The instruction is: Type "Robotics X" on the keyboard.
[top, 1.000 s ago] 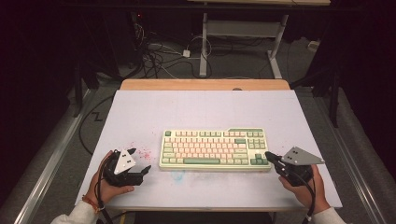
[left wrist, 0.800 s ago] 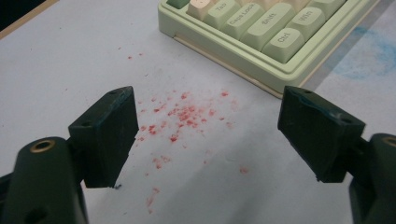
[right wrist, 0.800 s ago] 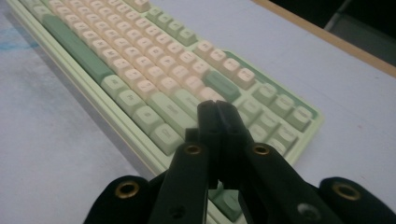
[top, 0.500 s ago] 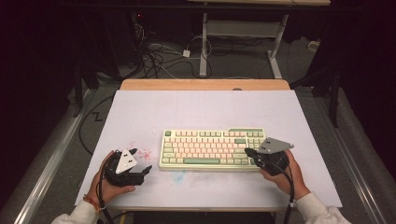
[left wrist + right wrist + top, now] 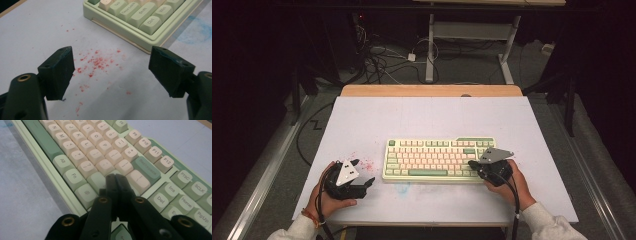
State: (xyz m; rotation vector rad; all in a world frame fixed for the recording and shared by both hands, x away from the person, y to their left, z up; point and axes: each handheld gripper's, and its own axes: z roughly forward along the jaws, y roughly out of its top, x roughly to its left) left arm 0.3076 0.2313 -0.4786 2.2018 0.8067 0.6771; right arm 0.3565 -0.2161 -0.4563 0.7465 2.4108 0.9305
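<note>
Two tongs — right tongs over keyboard.

Keyboard sitting mid-bench, blocking straight path between hands; bare bench lying open beyond it, at both sides; narrow strip running along near edge.

The keyboard lies on the table, near its front. Left gripper sits left of it; right gripper over its right end.
</note>
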